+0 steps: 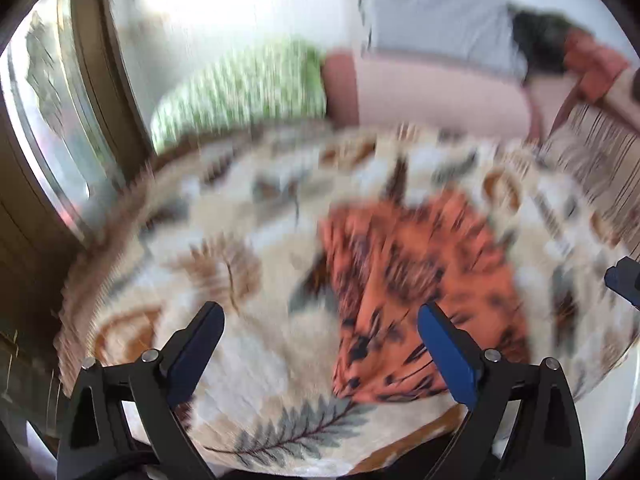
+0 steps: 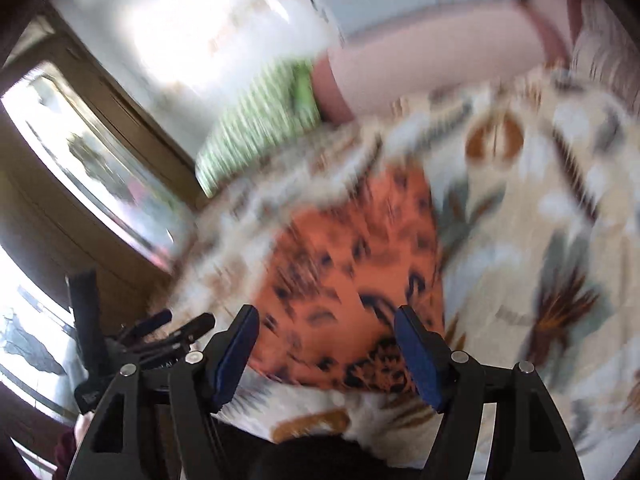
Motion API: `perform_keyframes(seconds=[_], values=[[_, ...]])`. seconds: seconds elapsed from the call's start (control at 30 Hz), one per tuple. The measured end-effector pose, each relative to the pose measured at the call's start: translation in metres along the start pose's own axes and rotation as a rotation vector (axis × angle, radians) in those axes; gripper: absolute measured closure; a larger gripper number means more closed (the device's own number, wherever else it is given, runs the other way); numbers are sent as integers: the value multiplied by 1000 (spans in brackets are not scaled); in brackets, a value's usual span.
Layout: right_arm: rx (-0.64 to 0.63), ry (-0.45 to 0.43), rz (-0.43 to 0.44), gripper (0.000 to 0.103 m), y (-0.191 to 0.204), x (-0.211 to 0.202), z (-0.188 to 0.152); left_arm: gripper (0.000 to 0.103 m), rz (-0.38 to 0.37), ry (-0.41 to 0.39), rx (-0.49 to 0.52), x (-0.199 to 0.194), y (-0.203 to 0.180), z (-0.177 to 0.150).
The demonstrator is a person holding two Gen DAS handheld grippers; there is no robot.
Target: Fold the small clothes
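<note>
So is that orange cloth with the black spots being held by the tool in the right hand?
No: in the right wrist view the right tool stands open and empty, with the orange, black-spotted cloth lying on the leaf-patterned blanket beyond it.

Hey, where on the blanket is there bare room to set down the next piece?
Bare leaf-print blanket lies left of the orange patterned garment, up to the green striped cushion. More lies right of the garment. The far edge is crowded with cushions.
</note>
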State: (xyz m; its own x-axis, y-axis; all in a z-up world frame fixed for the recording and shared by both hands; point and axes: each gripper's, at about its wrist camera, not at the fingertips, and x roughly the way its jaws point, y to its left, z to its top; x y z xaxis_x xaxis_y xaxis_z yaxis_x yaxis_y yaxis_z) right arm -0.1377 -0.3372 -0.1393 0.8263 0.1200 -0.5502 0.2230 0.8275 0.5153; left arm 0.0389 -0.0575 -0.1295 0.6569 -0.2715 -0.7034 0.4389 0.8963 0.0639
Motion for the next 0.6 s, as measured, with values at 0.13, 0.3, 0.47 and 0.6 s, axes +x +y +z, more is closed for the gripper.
perform_keyframes(seconds=[0.13,0.3,0.47,0.6], values=[[-45,-158,-66,30,22,-58,15,2,-34,-160,-19,-66,0,18],[-94,-227,-204,30,33,-89,11,2,2,-214,-33,-96,-3,23],[-163,-225,-231,29,55,-86,2,2,54,-241,-74,-115,8,21],[-194,-219,-226,29,69,-75,-8,2,108,-256,-104,-118,22,17]])
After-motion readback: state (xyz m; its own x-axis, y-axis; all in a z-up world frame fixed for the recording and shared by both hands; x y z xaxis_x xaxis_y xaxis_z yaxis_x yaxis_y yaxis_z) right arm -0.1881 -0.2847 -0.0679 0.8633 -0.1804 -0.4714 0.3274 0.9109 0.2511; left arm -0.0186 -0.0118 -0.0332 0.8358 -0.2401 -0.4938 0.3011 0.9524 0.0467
